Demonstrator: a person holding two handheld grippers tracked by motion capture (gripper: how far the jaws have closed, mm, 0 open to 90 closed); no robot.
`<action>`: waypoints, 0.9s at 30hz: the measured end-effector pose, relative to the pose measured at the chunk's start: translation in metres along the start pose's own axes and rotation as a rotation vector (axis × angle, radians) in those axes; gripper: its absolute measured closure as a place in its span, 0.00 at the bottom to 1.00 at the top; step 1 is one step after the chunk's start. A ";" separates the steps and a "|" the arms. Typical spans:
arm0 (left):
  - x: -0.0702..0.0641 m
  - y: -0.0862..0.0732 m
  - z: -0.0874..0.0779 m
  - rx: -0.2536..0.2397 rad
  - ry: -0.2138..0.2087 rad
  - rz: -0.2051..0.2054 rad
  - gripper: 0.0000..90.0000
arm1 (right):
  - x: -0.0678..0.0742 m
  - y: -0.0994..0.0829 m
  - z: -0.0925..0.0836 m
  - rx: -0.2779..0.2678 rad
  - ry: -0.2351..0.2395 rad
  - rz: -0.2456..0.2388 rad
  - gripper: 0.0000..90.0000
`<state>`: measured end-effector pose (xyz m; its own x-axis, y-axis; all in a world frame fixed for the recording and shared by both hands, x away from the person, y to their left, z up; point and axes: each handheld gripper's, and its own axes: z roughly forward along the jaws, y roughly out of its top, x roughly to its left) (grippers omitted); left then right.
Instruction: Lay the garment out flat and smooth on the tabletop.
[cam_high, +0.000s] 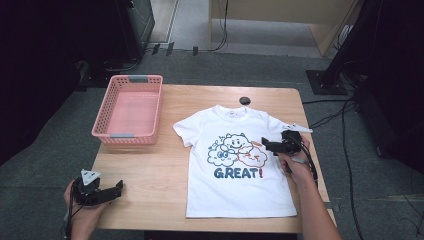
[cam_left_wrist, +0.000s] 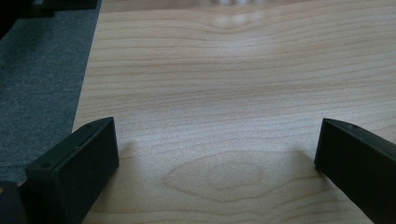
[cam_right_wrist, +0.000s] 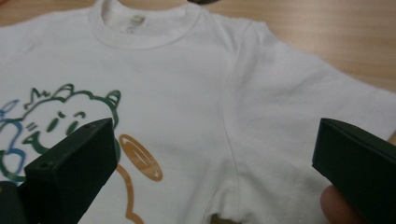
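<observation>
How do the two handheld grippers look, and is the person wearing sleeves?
Both are black. The left gripper carries a grey three-cornered plate on top; the right gripper has a black cable trailing back along the forearm. In the gripper views each has two blocky, flat-faced black jaws with small round holes near the tips. No sleeves reach the forearms; the hands are bare.

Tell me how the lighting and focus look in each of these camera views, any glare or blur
High view: table evenly lit, surroundings dark. Left gripper view: soft glare on the wood at the top edge, faint shadows beside the jaws of the left gripper. Right gripper view: T-shirt bright and fairly sharp, near jaws slightly soft.
</observation>
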<state>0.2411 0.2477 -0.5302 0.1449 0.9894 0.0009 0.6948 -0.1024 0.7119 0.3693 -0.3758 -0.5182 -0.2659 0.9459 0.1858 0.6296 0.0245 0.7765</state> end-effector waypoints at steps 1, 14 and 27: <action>0.000 0.000 0.000 0.000 0.000 0.000 0.00 | 0.000 0.003 -0.005 -0.015 0.006 -0.006 0.00; 0.000 0.000 0.000 0.000 0.000 0.000 0.00 | -0.004 0.019 -0.070 -0.060 -0.076 0.005 0.02; 0.000 0.000 0.000 -0.001 0.000 -0.001 0.00 | -0.003 -0.015 -0.100 -0.050 -0.102 -0.023 0.00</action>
<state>0.2411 0.2477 -0.5302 0.1441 0.9896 0.0008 0.6945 -0.1017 0.7123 0.2875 -0.4111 -0.4704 -0.2024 0.9735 0.1068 0.5863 0.0331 0.8094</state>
